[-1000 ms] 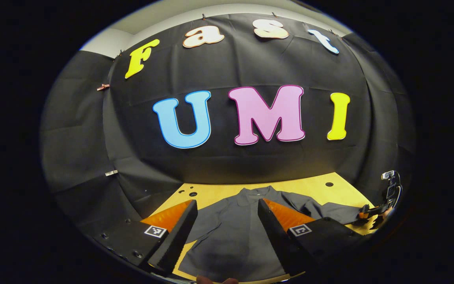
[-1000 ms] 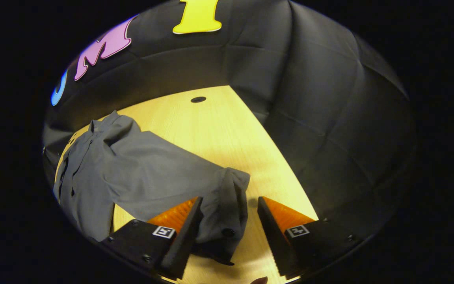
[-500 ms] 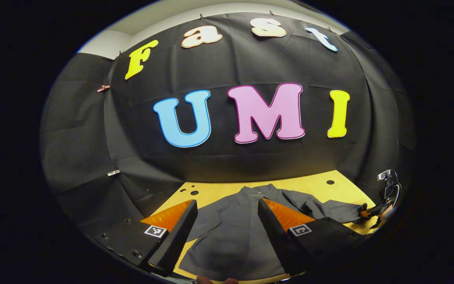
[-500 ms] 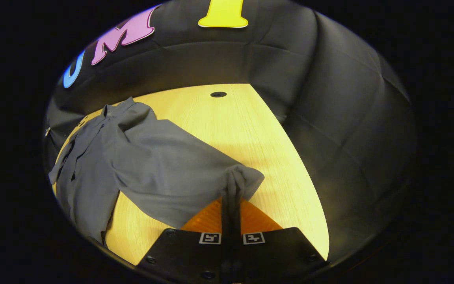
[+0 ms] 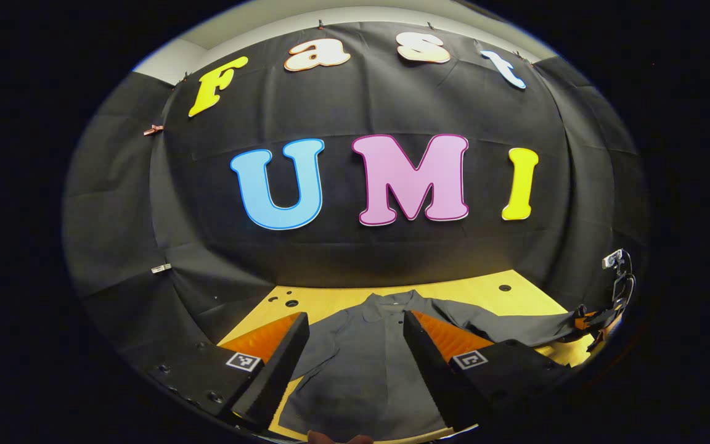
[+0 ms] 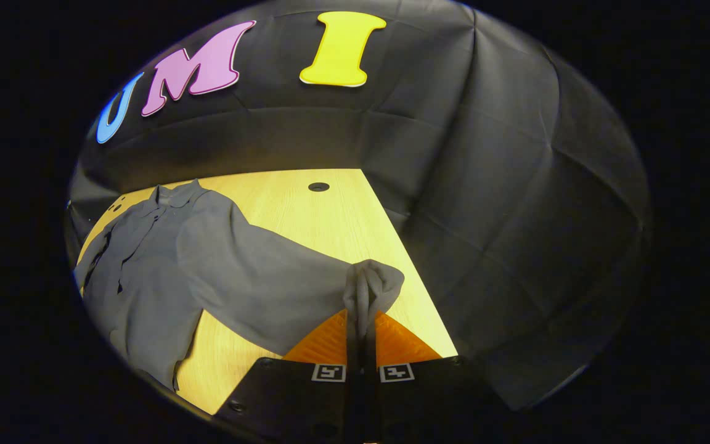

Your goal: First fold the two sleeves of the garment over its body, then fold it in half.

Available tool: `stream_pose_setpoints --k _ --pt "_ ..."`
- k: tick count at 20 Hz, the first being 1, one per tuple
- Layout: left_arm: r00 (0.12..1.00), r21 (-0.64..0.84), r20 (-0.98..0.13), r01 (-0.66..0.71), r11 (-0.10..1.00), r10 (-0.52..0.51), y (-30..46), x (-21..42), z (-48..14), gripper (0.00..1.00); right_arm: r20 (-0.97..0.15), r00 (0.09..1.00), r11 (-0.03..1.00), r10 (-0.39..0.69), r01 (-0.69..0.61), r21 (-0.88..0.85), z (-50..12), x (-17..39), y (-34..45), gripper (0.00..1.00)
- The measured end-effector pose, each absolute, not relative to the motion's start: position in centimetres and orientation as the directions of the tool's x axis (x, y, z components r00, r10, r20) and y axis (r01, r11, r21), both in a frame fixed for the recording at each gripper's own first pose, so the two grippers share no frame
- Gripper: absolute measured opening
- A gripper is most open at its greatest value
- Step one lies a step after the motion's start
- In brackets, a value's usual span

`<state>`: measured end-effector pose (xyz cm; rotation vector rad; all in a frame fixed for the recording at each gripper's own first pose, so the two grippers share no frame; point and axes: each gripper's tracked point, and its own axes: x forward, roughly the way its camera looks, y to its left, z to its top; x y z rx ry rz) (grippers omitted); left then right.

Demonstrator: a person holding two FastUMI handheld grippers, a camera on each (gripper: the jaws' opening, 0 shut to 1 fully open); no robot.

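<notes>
Since the earlier frame the right gripper (image 6: 361, 320) has closed on the cuff (image 6: 372, 285) of the right sleeve (image 6: 269, 283) and raised it off the bench (image 6: 342, 216); a second ago its fingers stood apart on either side of that cuff.

Garment (image 5: 361, 364): grey shirt, lying flat, front up, collar (image 5: 392, 302) toward the far edge of the bench, hem toward the near edge. The body is spread over the middle of the bench. The gripped sleeve runs out from the shoulder toward the right edge, drawn fairly straight, with cloth bunched above the fingertips. The left sleeve (image 5: 318, 354) appears to lie along the body, partly hidden behind a finger; exact lay uncertain.

Right gripper: fingers pressed together with the cuff cloth pinched between them. In the left gripper view it shows small at the right edge of the bench (image 5: 583, 320).

Left gripper (image 5: 355, 364): fingers wide apart, holding nothing, poised above the lower body of the shirt, near the near edge.

Bench: pale wood with a few round holes (image 6: 318, 186).
</notes>
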<state>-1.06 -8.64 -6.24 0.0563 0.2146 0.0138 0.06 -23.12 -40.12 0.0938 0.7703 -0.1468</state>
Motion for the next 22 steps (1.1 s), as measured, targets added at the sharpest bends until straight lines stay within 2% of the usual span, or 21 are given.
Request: stream_pose_setpoints --k 7,8,9,10,11,17,22 --pt "0.986 0.053 -0.164 0.032 0.998 -0.022 -4.1 -0.4 -5.9 0.97 -0.641 0.756 0.977 -0.131 0.208 0.046 -32.4 -2.6 -18.8 0.06" --pt "0.988 0.053 -0.155 0.032 0.998 -0.023 -3.3 -0.4 -5.7 0.97 -0.626 0.771 0.979 -0.12 0.197 0.055 -30.9 -2.6 -17.4 0.05" --pt "0.988 0.051 -0.149 0.033 0.998 -0.025 -2.4 -0.3 -5.9 0.97 -0.606 0.788 0.98 -0.108 0.186 0.067 -29.3 -2.4 -16.0 0.14" --pt "0.989 0.046 -0.146 0.031 0.998 -0.024 -1.5 -0.3 -5.9 0.97 -0.584 0.807 0.982 -0.09 0.17 0.084 -27.6 -1.9 -14.2 0.14" --pt "0.989 0.04 -0.144 0.029 0.999 -0.023 -0.6 -0.3 -6.1 0.97 -0.56 0.825 0.982 -0.077 0.16 0.101 -25.9 -1.4 -12.6 0.05" --pt "0.99 0.024 -0.142 0.002 1.0 0.002 5.5 -0.7 -7.3 0.97 -0.437 0.898 0.976 0.038 0.06 0.209 -18.7 3.4 -1.6 0.05" --pt "0.986 -0.001 -0.166 -0.033 0.999 0.032 10.5 -1.2 -9.1 0.97 -0.362 0.921 0.982 0.142 -0.084 0.172 -15.7 6.5 8.2 0.05"
